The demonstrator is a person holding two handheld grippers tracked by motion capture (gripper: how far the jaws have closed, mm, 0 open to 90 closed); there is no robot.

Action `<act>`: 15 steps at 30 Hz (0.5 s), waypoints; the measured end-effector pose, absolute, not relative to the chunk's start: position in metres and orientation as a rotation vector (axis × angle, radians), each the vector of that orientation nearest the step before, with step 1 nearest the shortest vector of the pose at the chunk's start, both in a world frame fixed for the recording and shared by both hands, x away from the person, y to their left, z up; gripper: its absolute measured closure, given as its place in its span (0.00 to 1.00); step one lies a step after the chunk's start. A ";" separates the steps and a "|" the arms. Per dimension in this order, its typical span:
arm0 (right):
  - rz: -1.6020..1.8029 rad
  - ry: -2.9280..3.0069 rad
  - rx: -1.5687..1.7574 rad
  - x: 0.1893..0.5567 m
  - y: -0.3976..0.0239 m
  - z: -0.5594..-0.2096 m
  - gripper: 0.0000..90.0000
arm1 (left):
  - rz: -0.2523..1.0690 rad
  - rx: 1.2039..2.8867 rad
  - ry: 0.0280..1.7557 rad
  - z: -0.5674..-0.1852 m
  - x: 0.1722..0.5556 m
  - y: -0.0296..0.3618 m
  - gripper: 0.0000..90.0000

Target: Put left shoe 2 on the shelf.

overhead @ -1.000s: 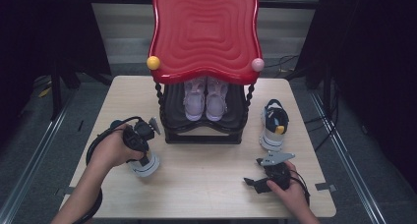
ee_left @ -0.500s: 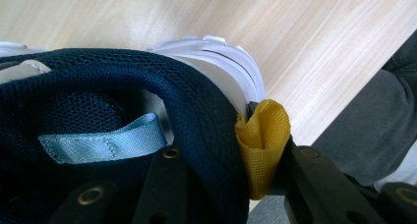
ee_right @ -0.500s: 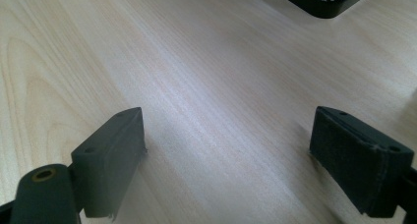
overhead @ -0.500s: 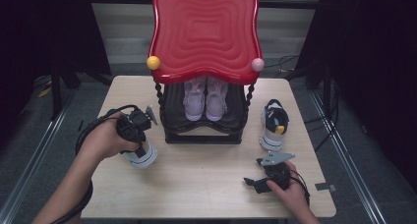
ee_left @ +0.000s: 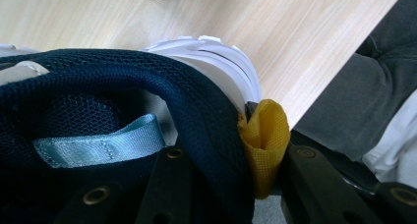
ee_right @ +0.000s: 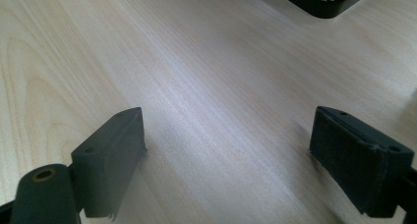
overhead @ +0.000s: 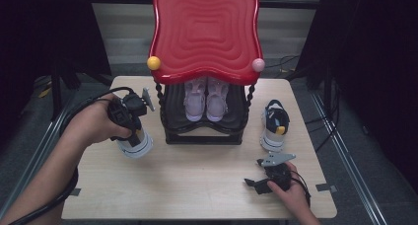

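Lifted off the table (overhead: 197,185), the sneaker (overhead: 135,143) hangs toe-down from left gripper (overhead: 129,117) jaws clamping its heel collar.

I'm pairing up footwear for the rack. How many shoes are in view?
4. Two pink shoes sit side by side on the black rack, one navy shoe lies right of it, and one is held by the left gripper.

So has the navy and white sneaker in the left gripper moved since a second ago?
Yes. The navy and white sneaker, clamped in the left gripper, has lifted off the table and swung its heel toward the black shoe rack.
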State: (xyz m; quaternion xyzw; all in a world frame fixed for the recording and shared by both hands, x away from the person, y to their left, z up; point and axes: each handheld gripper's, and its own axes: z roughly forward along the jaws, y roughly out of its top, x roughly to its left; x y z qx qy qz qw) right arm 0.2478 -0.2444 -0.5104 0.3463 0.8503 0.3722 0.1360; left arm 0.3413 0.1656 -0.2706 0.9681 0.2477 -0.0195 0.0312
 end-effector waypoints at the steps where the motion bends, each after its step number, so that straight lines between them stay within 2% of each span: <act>1: 1.077 2.462 1.003 0.248 -0.244 -0.510 0.15 | -0.052 2.975 0.766 -0.266 0.341 0.166 0.82; 15: 1.076 2.464 1.004 0.248 -0.245 -0.510 0.15 | 0.008 2.985 0.706 -0.189 0.342 0.160 0.81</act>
